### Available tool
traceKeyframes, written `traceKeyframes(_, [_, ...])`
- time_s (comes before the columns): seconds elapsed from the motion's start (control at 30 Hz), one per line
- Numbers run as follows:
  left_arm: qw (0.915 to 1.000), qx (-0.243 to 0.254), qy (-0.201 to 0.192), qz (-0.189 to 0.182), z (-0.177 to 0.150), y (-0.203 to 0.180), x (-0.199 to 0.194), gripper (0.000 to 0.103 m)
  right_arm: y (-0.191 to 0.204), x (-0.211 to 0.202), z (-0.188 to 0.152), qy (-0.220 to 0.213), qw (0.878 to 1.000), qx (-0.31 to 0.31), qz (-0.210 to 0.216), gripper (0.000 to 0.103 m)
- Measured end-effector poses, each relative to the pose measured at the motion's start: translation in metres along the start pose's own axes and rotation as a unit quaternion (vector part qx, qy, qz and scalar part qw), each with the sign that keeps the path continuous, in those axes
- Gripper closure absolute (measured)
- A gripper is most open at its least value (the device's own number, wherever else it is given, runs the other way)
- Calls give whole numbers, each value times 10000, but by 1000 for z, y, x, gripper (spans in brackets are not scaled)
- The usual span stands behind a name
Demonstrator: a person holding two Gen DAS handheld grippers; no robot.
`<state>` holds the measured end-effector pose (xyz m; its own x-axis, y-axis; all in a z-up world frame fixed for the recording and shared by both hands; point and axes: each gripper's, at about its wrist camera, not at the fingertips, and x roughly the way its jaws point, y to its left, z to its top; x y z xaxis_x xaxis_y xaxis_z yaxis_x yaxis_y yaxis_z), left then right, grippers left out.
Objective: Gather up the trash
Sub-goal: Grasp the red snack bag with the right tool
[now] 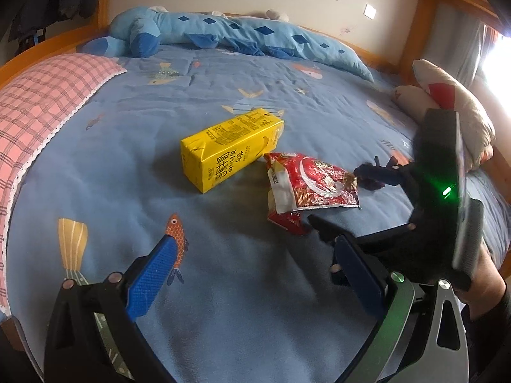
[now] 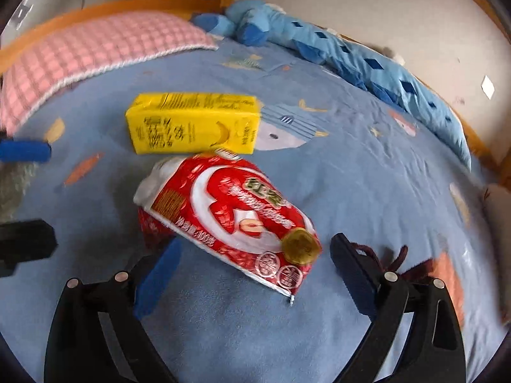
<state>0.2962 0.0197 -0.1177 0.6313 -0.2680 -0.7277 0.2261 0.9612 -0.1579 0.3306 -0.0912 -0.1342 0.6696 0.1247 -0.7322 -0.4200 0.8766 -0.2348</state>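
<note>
A red snack bag [image 1: 314, 185] [image 2: 230, 214] lies crumpled on the blue blanket [image 1: 255, 303], touching a yellow drink carton [image 1: 230, 148] [image 2: 191, 126] that lies on its side just beyond it. My right gripper [image 2: 255, 276] [image 1: 346, 201] is open, and the near end of the bag sits between its fingers, untouched by the pads as far as I can tell. My left gripper [image 1: 255, 274] is open and empty, low over the blanket short of both items. In the right wrist view the left gripper's fingertips [image 2: 25, 151] show at the left edge.
A pink checked pillow [image 1: 41, 102] [image 2: 95, 48] lies at the left. A long blue plush toy [image 1: 230, 32] [image 2: 351, 54] runs along the wall side. A white and red cushion [image 1: 453, 102] sits at the right by the wooden bed frame [image 1: 424, 32]. A dark red tassel [image 2: 399, 258] lies by my right finger.
</note>
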Motion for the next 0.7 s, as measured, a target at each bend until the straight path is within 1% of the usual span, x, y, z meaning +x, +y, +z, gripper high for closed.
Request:
traceKeyframes(0.17, [10000,-6,14,-24,1,0,0,4,0,6,6,-79,9996,-161,-214,13])
traceKeyframes(0.2, [10000,-1,20,-31,2,1,0,4,-1,8,8,-85,9995,-185,-235,18])
traceKeyframes(0.23, [10000,9,21,-23,2,0,0,4,-2,9,10,-89,9995,-206,-235,24])
traceKeyframes(0.3, [10000,16,15,-13,2,0,0,4,-3,12,12,-8,9996,-246,-100,48])
traceKeyframes(0.33, [10000,7,18,-13,2,0,0,4,-4,13,12,48,9997,-236,-68,52])
traceKeyframes(0.37, [10000,-4,26,-15,3,0,1,4,-4,14,12,76,9997,-216,-46,60])
traceKeyframes(0.4, [10000,-22,41,-24,2,1,1,4,-5,14,12,105,9998,-169,64,73])
traceKeyframes(0.47, [10000,-44,51,-35,3,0,2,4,-7,12,11,87,9998,-55,148,83])
traceKeyframes(0.5, [10000,-45,60,-38,3,0,3,4,-11,11,11,83,9997,67,226,90])
traceKeyframes(0.53, [10000,-44,70,-38,4,-1,4,4,-14,9,11,74,9993,208,312,92])
traceKeyframes(0.57, [10000,-47,67,-36,4,-1,5,4,-18,8,11,42,9984,358,434,98])
traceKeyframes(0.6, [10000,-59,63,-43,5,-3,6,4,-23,5,10,16,9966,542,616,98])
traceKeyframes(0.7, [9999,-86,70,-113,8,-6,9,4,-33,-3,6,-35,9930,856,810,100])
